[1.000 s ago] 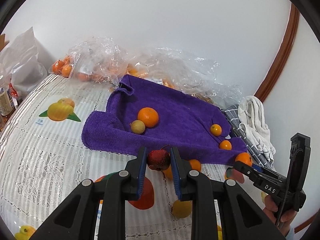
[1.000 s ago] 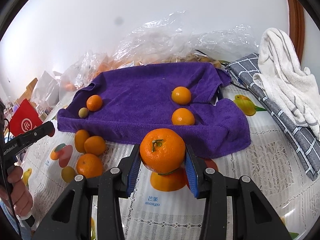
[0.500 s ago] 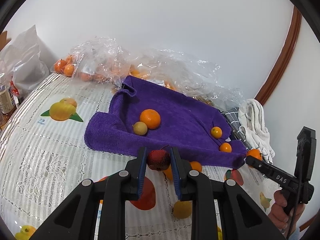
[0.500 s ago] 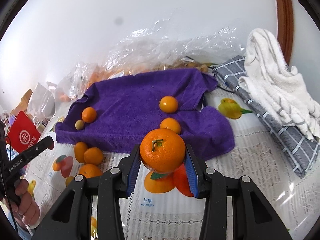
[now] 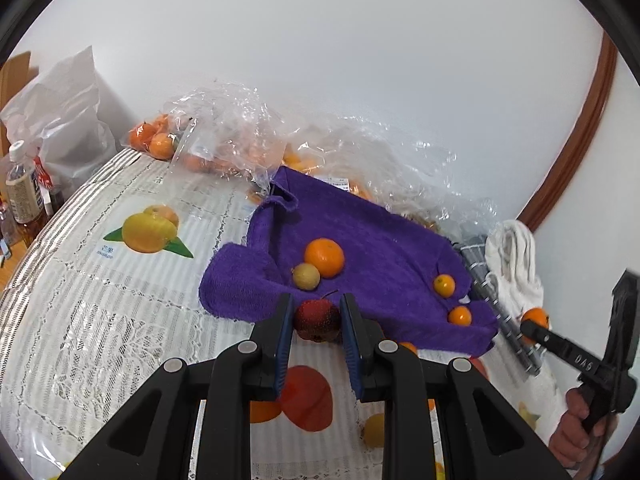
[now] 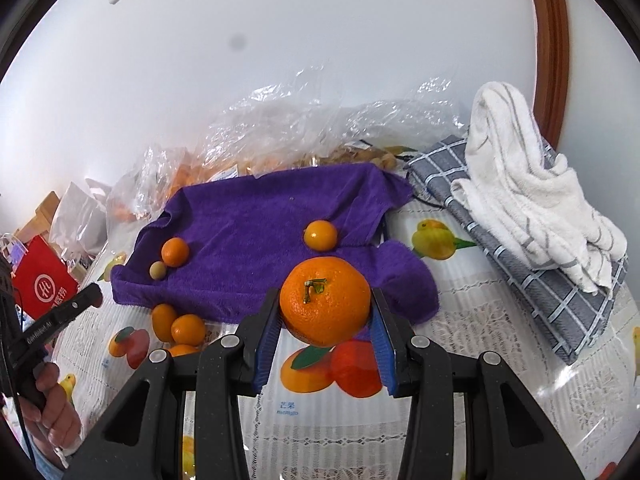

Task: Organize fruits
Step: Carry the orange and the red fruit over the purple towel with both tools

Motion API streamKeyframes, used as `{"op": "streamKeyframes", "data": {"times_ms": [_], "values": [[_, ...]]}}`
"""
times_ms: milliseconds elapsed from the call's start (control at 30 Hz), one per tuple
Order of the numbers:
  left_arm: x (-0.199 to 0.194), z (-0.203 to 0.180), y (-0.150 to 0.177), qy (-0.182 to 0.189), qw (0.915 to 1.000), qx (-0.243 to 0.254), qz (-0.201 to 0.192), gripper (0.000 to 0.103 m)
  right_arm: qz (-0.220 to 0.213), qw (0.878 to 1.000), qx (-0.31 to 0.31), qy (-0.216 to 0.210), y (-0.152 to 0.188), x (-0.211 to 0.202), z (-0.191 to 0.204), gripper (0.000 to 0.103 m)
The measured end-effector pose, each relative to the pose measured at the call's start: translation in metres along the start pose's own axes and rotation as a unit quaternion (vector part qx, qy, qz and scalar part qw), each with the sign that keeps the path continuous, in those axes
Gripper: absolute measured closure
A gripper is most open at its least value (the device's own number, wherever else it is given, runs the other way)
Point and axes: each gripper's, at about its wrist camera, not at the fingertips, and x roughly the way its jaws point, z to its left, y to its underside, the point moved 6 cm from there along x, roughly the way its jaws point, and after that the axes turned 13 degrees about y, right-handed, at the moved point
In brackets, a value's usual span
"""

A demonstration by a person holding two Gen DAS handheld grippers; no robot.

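Observation:
My left gripper (image 5: pixel 316 316) is shut on a small dark red fruit (image 5: pixel 317 320), held above the tablecloth just before the near edge of the purple towel (image 5: pixel 360 240). On the towel lie a large orange (image 5: pixel 324 257), a small tan fruit (image 5: pixel 306 276) and two small oranges (image 5: pixel 444 285). My right gripper (image 6: pixel 325 312) is shut on a big orange with a green stem (image 6: pixel 325 300), held above the towel's (image 6: pixel 260 232) near right corner. It shows small in the left wrist view (image 5: pixel 534 317). Loose oranges (image 6: pixel 180 326) lie on the cloth left of it.
Clear plastic bags of oranges (image 5: pixel 224 148) lie behind the towel by the wall. A white towel on a grey checked cloth (image 6: pixel 532 208) lies at the right. Bottles (image 5: pixel 22 192) and a white bag stand at the left edge. A red bag (image 6: pixel 40 280) sits at the far left.
Both grippers have lifted and drawn back a little with their fruit still held; the towel now looks farther and lower in both views.

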Motion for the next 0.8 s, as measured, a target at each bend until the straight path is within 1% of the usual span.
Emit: {"op": "streamKeyframes", "data": {"times_ms": [67,167,267,400,500,533,633,800], "values": [[-0.005,0.000,-0.007,0.007,0.9999,-0.007,-0.003,0.080,0.000,1.000,0.002,0.002,-0.002,0.000,-0.003,0.061],[-0.010,0.000,-0.016,0.007,0.9999,-0.008,-0.006,0.080,0.000,1.000,0.003,0.004,-0.005,0.002,-0.006,0.061],[-0.015,-0.002,-0.027,0.012,0.9999,0.007,-0.006,0.080,0.000,1.000,0.004,0.002,-0.010,0.006,-0.006,0.061],[-0.020,0.003,-0.048,-0.002,0.9998,0.018,-0.005,0.080,-0.003,1.000,0.002,-0.001,-0.019,0.011,-0.005,0.061],[-0.019,0.006,-0.063,-0.019,0.9994,0.027,-0.004,0.080,-0.009,1.000,0.001,-0.004,-0.025,0.015,-0.004,0.061],[-0.015,0.006,-0.068,-0.026,0.9992,0.031,-0.002,0.080,-0.008,1.000,0.001,-0.006,-0.027,0.017,-0.004,0.061],[-0.002,0.007,-0.074,-0.025,0.9993,0.027,0.006,0.080,-0.006,1.000,0.001,-0.010,-0.035,0.028,-0.003,0.061],[0.033,0.001,-0.067,-0.015,0.9994,0.015,0.029,0.080,0.000,1.000,-0.009,-0.016,-0.049,0.050,0.004,0.061]]}}
